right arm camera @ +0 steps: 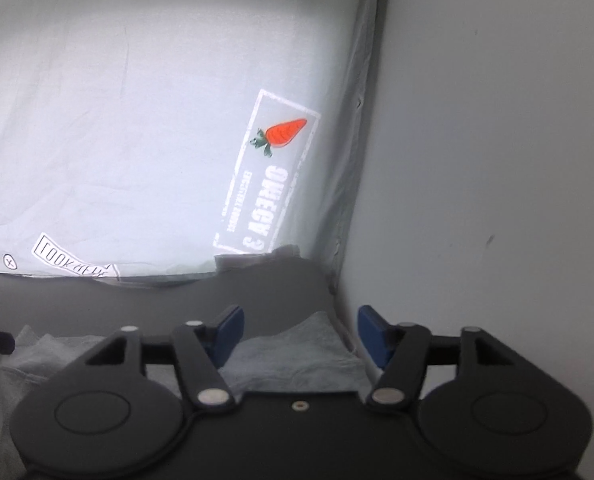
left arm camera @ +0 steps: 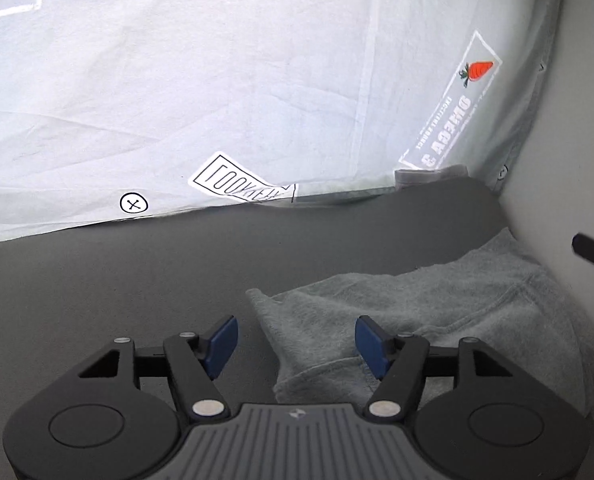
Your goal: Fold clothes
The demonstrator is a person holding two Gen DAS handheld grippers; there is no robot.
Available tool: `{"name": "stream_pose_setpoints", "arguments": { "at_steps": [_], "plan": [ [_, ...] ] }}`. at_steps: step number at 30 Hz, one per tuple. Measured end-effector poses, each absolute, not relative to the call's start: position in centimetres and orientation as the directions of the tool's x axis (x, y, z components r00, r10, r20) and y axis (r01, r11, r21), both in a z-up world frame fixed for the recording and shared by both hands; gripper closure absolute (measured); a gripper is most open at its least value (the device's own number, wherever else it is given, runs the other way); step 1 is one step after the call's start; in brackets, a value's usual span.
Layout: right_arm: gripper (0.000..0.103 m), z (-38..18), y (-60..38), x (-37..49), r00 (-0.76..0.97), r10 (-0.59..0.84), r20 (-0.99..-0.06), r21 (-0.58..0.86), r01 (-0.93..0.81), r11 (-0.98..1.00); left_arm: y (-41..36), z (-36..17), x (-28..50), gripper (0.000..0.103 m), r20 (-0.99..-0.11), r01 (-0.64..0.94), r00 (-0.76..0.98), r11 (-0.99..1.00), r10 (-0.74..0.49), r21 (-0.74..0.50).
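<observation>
Left wrist view shows your grey garment [left arm camera: 437,312] rumpled at 4 o'clock on the dark worktop [left arm camera: 117,280], not yet neatly folded. Your left gripper [left arm camera: 297,344] and right gripper [right arm camera: 301,334] gape wide, holding nothing.

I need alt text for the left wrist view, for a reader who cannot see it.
An open left gripper hovers over a crumpled grey garment on a dark table. Behind lies a pale printed cloth with a carrot picture; the right gripper's tip shows at the right edge.
</observation>
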State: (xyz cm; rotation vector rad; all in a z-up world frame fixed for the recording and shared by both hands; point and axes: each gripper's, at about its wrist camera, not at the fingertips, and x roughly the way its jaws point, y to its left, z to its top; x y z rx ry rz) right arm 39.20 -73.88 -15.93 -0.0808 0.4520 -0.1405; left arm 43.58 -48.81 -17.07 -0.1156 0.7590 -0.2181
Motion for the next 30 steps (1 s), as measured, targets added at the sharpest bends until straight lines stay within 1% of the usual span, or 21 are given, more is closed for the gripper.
{"name": "stream_pose_setpoints", "arguments": {
  "at_steps": [1,3,5,6,7,8,9,10,12,18,19,20,21,22,23,24,26,27,28,30],
  "plan": [
    [0.063,-16.9,-74.2,39.7,0.875,-0.142,-0.463,-0.079,0.119,0.99,-49.1,-17.1,43.7,0.03,-0.662,0.164,0.703,0.966,-0.258,-0.201],
    [0.062,-19.3,-75.3,41.4,0.85,-0.115,-0.514,0.003,0.136,0.991,-50.5,-17.4,43.8,0.028,-0.657,0.194,0.705,0.964,-0.267,-0.183],
    [0.06,-22.1,-76.1,42.9,0.826,-0.093,-0.556,0.075,0.161,0.984,-52.1,-18.8,43.9,0.025,-0.661,0.21,0.703,0.965,-0.261,-0.158],
    [0.056,-23.3,-76.5,43.3,0.817,-0.094,-0.57,0.095,0.179,0.979,-52.8,-19.5,44.0,0.022,-0.664,0.217,0.702,0.965,-0.258,-0.145],
    [0.053,-24.6,-76.6,43.4,0.817,-0.096,-0.569,0.109,0.191,0.976,-53.4,-20.6,44.2,0.021,-0.674,0.217,0.694,0.966,-0.253,-0.139],
    [0.052,-25.4,-76.5,43.2,0.833,-0.104,-0.544,0.098,0.186,0.978,-53.3,-20.9,44.2,0.021,-0.677,0.216,0.691,0.966,-0.253,-0.141],
    [0.051,-26.1,-76.3,43.0,0.845,-0.111,-0.522,0.086,0.182,0.98,-52.9,-20.9,44.1,0.017,-0.677,0.215,0.69,0.966,-0.256,-0.146],
    [0.051,-26.2,-76.0,43.0,0.846,-0.12,-0.52,0.071,0.182,0.981,-52.5,-20.9,44.0,0.01,-0.677,0.214,0.689,0.965,-0.258,-0.15],
    [0.051,-26.2,-75.7,42.7,0.848,-0.134,-0.513,0.048,0.185,0.982,-51.7,-20.9,43.7,0.0,-0.678,0.213,0.687,0.964,-0.263,-0.159],
    [0.05,-26.0,-76.0,42.7,0.845,-0.131,-0.519,0.058,0.187,0.981,-49.4,-20.9,43.1,0.0,-0.678,0.208,0.681,0.96,-0.278,-0.186],
    [0.049,-25.7,-75.6,43.0,0.831,-0.146,-0.537,0.035,0.195,0.98,-49.0,-20.9,43.0,0.0,-0.678,0.207,0.68,0.96,-0.281,-0.19],
    [0.048,-25.1,-74.9,43.3,0.809,-0.176,-0.561,-0.019,0.201,0.98,-48.6,-20.9,42.8,0.0,-0.678,0.206,0.679,0.959,-0.283,-0.194],
    [0.041,-24.4,-73.9,43.4,0.786,-0.218,-0.578,-0.09,0.205,0.975,-48.2,-20.9,42.7,0.0,-0.678,0.205,0.678,0.958,-0.286,-0.199],
    [0.027,-23.7,-72.8,43.2,0.771,-0.262,-0.58,-0.159,0.208,0.965,-47.8,-20.8,42.6,0.0,-0.678,0.204,0.677,0.958,-0.288,-0.203],
    [0.024,-22.9,-71.7,42.8,0.761,-0.301,-0.575,-0.222,0.209,0.952,-47.4,-20.8,42.5,0.0,-0.678,0.203,0.676,0.957,-0.291,-0.208],
    [0.024,-21.8,-70.9,41.7,0.774,-0.312,-0.551,-0.246,0.206,0.947,-47.0,-20.8,42.4,0.0,-0.678,0.203,0.675,0.956,-0.293,-0.212],
    [0.022,-19.8,-69.3,39.5,0.801,-0.282,-0.528,-0.201,0.205,0.958,-44.2,-19.4,40.0,0.0,-0.661,0.178,0.699,0.962,-0.273,-0.209],
    [0.018,-18.8,-68.7,38.3,0.808,-0.261,-0.529,-0.149,0.214,0.965,-42.6,-18.6,38.7,0.0,-0.652,0.163,0.712,0.965,-0.261,-0.207],
    [0.012,-17.9,-67.9,36.9,0.81,-0.236,-0.536,-0.088,0.225,0.97,-40.9,-17.9,37.2,0.0,-0.642,0.144,0.726,0.967,-0.247,-0.21],
    [0.007,-16.2,-66.4,34.1,0.82,-0.185,-0.541,0.019,0.232,0.972,-37.7,-16.4,34.2,0.0,-0.623,0.103,0.751,0.971,-0.219,-0.217]
  ]
}}
